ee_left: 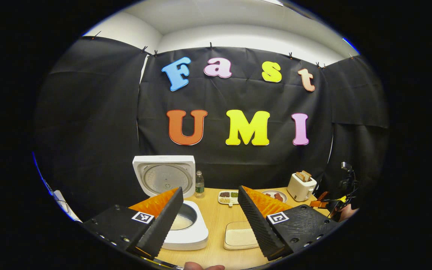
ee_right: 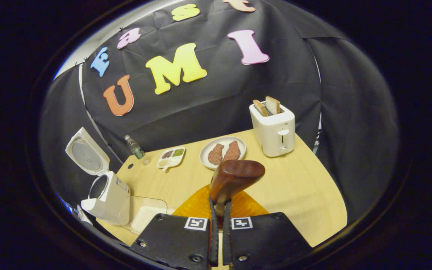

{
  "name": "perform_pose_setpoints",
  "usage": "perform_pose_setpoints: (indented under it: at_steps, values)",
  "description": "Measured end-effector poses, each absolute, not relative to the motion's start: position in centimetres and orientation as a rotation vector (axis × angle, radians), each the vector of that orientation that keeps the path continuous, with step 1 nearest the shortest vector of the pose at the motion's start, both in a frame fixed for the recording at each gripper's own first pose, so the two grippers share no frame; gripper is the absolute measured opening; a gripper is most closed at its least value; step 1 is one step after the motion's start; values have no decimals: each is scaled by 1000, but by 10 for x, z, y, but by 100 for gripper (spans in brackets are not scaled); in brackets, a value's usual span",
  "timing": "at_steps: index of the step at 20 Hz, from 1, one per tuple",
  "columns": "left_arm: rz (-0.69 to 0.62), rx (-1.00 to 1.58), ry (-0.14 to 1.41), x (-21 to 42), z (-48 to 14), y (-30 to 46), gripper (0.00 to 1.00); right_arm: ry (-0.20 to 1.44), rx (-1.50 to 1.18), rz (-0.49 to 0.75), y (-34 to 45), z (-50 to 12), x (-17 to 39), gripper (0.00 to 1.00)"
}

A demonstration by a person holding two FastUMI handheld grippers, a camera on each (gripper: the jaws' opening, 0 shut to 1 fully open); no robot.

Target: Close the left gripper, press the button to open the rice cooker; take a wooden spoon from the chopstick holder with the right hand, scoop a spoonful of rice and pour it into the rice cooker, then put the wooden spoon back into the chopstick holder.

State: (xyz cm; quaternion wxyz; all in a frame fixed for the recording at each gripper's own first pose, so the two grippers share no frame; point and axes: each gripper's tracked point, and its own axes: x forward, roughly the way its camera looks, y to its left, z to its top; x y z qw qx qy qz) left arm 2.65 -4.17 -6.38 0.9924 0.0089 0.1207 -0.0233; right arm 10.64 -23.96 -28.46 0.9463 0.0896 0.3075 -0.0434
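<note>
Only the spoon (ee_right: 234,178) bowl shows, its handle hidden between the right gripper (ee_right: 219,213) fingers pinching it. At ten o'clock the cooker (ee_right: 105,195) stands lid-up; the left gripper view shows rice in its pot (ee_left: 183,221). Left gripper (ee_left: 210,213) is spread wide over a rice tray (ee_left: 240,236). Toaster (ee_right: 274,127) holds bread.

- Lighting: even and fairly bright, from overhead; a strip of ceiling light at the top of the left gripper view.
- Table (ee_right: 298,187): evenly lit, shadows soft and faint.
- Glare: mild sheen on rice cooker lid (ee_left: 166,179).
- Distortion: strong fisheye bending at the edges.
- Focus: sharp centre, dim and slightly soft rims.
</note>
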Motion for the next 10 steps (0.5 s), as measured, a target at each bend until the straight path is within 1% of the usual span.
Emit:
perform_pose_setpoints:
  at_steps: [4,8,10]
  values:
    - [-26,38,263,22,-64,-45,94,644,200,-82,-245,-316,113,10]
    - [-6,29,269,19,-62,-43,94,651,225,-80,-247,-334,117,13]
    - [-3,22,270,18,-62,-42,94,643,216,-75,-246,-338,118,17]
